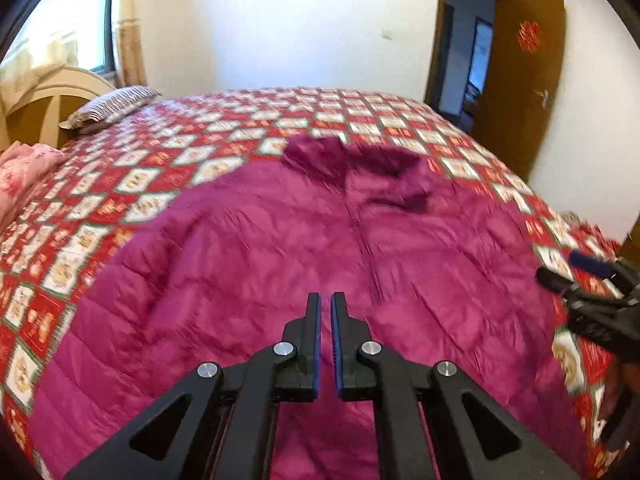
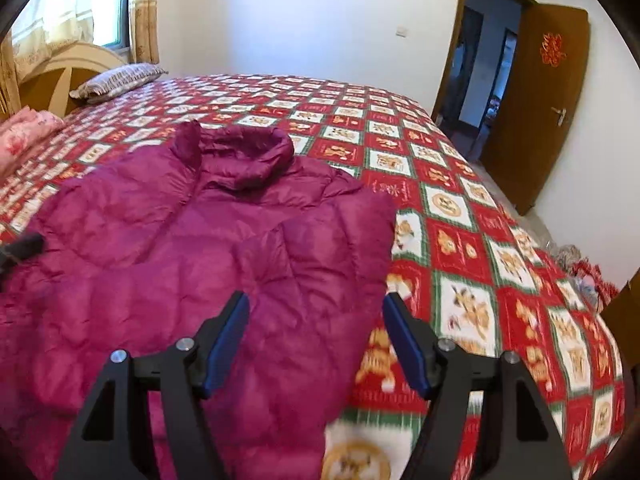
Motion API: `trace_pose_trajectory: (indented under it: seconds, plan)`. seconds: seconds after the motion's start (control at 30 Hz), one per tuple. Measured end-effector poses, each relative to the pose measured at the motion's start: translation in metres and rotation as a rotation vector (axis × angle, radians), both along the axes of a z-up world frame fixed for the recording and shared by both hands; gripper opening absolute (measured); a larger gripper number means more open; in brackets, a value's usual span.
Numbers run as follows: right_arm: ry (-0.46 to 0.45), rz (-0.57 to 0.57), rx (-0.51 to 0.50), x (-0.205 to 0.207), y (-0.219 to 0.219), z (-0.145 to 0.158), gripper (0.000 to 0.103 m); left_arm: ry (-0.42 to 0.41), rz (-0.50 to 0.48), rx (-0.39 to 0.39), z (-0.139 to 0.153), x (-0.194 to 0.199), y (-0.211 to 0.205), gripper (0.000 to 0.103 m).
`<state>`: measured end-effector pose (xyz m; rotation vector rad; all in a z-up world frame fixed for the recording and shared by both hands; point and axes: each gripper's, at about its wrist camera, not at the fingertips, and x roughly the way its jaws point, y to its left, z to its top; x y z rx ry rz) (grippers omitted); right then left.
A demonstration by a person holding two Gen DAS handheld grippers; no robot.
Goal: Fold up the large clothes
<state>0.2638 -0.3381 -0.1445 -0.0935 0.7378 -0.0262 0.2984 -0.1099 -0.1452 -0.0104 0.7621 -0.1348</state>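
A magenta puffer jacket [image 1: 320, 248] lies spread front-up across the bed [image 1: 120, 168], collar toward the top of the frame. The left tool [image 1: 326, 312], bottom centre, hovers above it with jaws nearly together, gripping nothing. In the right wrist view, the right tool [image 2: 316, 312] is spread wide over the jacket's right edge.

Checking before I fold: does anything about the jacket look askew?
Yes. The jacket's right sleeve is already folded across its front, and the collar is rumpled, not flat.
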Motion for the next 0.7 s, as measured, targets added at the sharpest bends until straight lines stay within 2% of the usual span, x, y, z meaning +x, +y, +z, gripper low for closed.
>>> trace_pose_trajectory:
  seconds: [0.1,0.27,0.43,0.57,0.7]
  plan:
    - [0.022,0.019,0.079,-0.005,0.004,-0.013,0.072,0.052,-0.001,0.027,-0.025,0.001,-0.008,0.005]
    - [0.089,0.006,0.076,0.007,0.015,-0.065,0.072,0.08,-0.03,0.057,-0.057,0.003,-0.009,0.005]
    - [0.086,-0.004,0.075,0.008,0.015,-0.072,0.074,0.068,-0.039,-0.003,-0.065,0.003,-0.003,0.005]
    - [0.088,-0.009,0.061,0.009,0.018,-0.075,0.076,0.064,-0.037,0.009,-0.066,0.004,-0.005,0.005]
    - [0.077,-0.022,0.032,0.008,0.022,-0.075,0.078,0.072,-0.045,-0.013,-0.067,0.004,-0.005,0.005]
